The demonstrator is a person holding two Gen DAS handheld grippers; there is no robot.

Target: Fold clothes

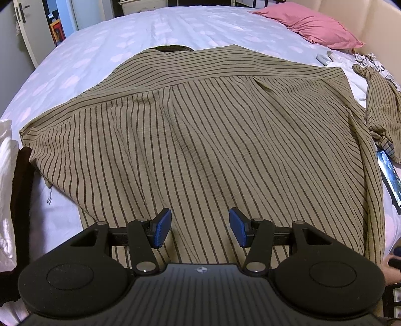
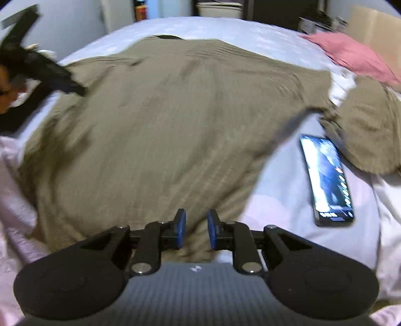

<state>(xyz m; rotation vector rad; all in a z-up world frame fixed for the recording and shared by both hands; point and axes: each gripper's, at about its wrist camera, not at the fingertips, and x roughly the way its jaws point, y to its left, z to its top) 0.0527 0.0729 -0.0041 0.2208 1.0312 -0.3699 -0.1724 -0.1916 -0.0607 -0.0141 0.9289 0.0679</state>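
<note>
Both tools hang over the shirt's near hem: left tool [image 1: 200, 227] wide apart, right tool [image 2: 196, 229] narrowed, gripping nothing. Striped shirt [image 1: 200, 130] lies spread across the bed [image 1: 150, 32], one sleeve [image 1: 383, 112] flung right. Folding seemingly needs that sleeve brought in.

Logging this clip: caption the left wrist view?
Open left gripper above a tan, dark-striped shirt spread on the bed.

A home bedroom, wide bed under a pale lilac patterned sheet [image 1: 105, 50], pink pillow [image 1: 313, 25] against a cream padded headboard [image 1: 363, 22], white door with metal handle [image 1: 21, 15], lit smartphone [image 2: 327, 178] on the covers
</note>
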